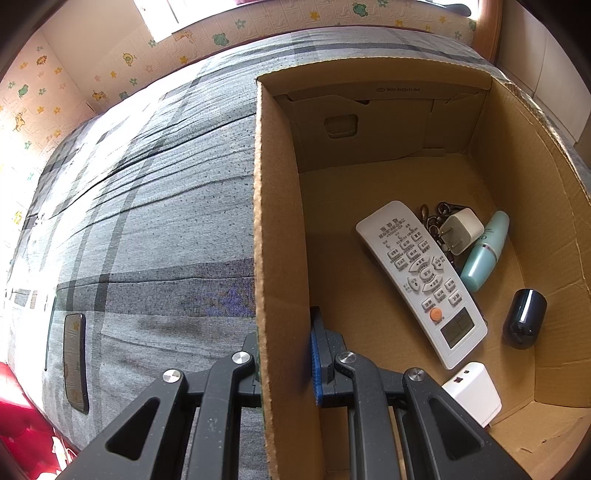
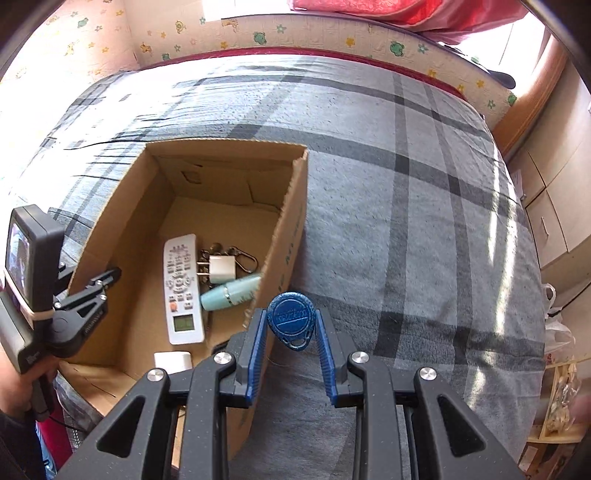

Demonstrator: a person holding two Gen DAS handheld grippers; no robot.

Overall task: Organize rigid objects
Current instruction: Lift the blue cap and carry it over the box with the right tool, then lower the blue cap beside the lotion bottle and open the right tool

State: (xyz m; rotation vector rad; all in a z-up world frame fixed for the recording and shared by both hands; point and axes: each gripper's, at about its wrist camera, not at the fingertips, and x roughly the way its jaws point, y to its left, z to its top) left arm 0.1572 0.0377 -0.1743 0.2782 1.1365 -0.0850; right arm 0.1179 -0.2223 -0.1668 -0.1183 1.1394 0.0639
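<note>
My right gripper (image 2: 291, 325) is shut on a blue teardrop key fob (image 2: 291, 319), held above the right wall of the cardboard box (image 2: 293, 206). My left gripper (image 1: 286, 365) is shut on the box's left wall (image 1: 275, 229), one finger outside and one inside; it also shows in the right wrist view (image 2: 110, 275). Inside the box lie a white remote (image 1: 421, 277), a small white plug (image 1: 460, 229), a keyring chain (image 1: 430, 218), a teal tube (image 1: 484, 251), a dark round cap (image 1: 524, 317) and a white charger block (image 1: 474, 393).
The box sits on a bed with a grey plaid cover (image 2: 406, 184). A dark phone (image 1: 75, 365) lies on the cover to the box's left. A red pillow (image 2: 388, 11) is at the bed's far end; cabinets (image 2: 554, 206) stand to the right.
</note>
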